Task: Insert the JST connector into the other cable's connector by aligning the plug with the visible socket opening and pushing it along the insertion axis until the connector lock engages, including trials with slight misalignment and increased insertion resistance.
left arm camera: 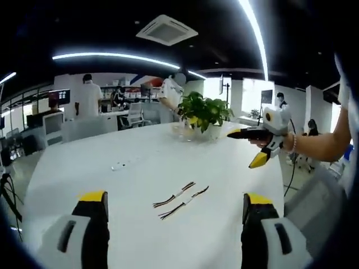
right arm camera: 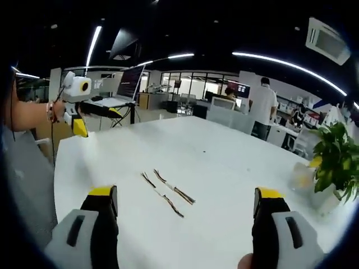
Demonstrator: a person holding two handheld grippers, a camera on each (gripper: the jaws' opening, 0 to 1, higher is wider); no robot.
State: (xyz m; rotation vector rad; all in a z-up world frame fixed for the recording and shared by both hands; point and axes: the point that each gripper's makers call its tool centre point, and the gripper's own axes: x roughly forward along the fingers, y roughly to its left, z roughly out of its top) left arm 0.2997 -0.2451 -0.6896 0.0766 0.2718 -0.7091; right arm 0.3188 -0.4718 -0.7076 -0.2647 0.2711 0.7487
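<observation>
**Ana:** Yellow-tipped jaws rise at the bottom of both views, and each pair stands wide apart with nothing between. The left gripper (left arm camera: 175,210) and the right gripper (right arm camera: 188,207) are both poised over the white table (left arm camera: 84,168), above the cables rather than on them.

**Ben:** Where is the work itself?

**Ana:** Two short cables lie side by side on the table, near its middle and just ahead of the jaws. In the left gripper view they are the upper cable (left arm camera: 174,195) and the lower cable (left arm camera: 184,203); in the right gripper view the same pair lies as two thin slanted lines (right arm camera: 167,193). They sit close together, roughly parallel. Whether they touch I cannot tell, and the plug and socket are too small to pick out.

**Ben:** So nothing is joined yet?

**Ana:** I judge not; both lie loose and untouched. Laid parallel like that, each seems set for one gripper to take an end.

**Ben:** Anything in the way?

**Ana:** Little. The table around the cables is bare apart from a few tiny specks (left arm camera: 118,166). A potted plant (left arm camera: 205,112) stands at the far side, well apart. Each gripper is also seen from the other's camera, raised off to the side in a person's hand (left arm camera: 268,140), (right arm camera: 76,120). Beyond are desks, monitors and people standing, all well clear.
</observation>
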